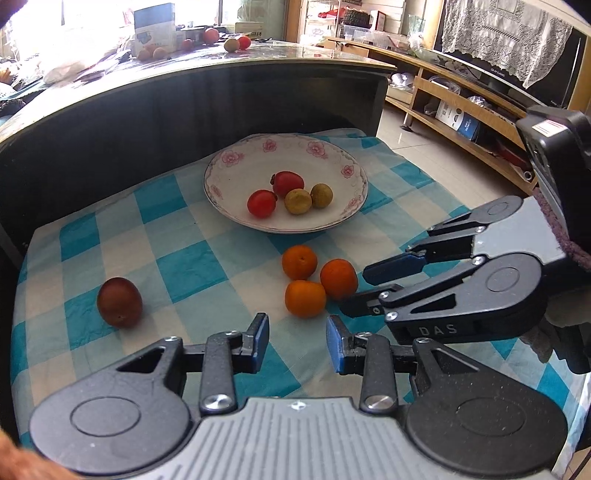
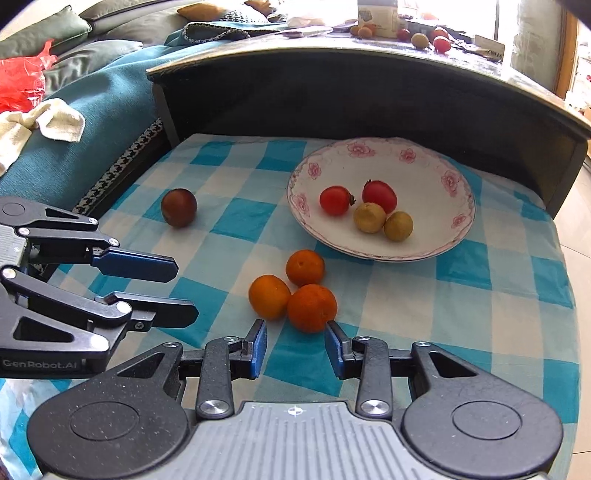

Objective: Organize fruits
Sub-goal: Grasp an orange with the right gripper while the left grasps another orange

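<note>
The bench (image 1: 173,254) is covered in a thin matt cloth of blue and white checks, lightly creased. The plate (image 1: 229,162) looks like glazed ceramic, glossy, with a pink flower print. The three oranges (image 1: 300,262) have dimpled, faintly shiny peel. The left tongs (image 1: 297,341) are matt black speckled plastic with bright metal screws and smooth blue pads (image 1: 334,345).

Sunlit windows (image 1: 74,22), tiled floor (image 1: 424,155), wooden shelving (image 1: 461,99), teal-covered sofa (image 2: 92,110).
</note>
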Motion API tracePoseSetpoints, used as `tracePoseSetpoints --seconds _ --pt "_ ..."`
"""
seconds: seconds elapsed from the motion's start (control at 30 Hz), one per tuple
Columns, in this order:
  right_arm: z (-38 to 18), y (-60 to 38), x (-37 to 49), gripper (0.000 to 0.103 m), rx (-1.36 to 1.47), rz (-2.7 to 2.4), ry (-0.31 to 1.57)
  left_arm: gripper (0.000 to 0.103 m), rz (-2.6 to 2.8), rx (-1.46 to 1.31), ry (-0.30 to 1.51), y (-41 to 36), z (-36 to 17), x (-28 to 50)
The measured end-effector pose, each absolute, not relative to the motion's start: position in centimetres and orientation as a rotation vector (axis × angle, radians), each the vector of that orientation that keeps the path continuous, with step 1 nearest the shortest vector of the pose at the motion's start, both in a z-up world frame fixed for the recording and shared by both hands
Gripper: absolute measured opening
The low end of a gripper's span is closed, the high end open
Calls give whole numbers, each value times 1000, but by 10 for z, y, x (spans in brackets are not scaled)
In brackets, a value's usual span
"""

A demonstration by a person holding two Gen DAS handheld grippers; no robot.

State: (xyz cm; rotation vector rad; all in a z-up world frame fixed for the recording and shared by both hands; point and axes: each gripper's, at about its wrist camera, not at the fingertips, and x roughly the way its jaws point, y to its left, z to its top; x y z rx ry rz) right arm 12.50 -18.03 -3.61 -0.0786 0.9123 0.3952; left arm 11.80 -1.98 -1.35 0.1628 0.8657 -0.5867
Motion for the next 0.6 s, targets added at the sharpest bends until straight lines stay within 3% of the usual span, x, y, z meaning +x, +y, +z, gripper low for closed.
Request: tracePoseSetpoints --seconds 0.27,0.6 --pt "-49 -181 148 35 -71 398 916 43 -608 184 887 -26 -25 124" --pt "-49 -192 154 27 3 421 913 43 -608 216 861 -36 -33 133"
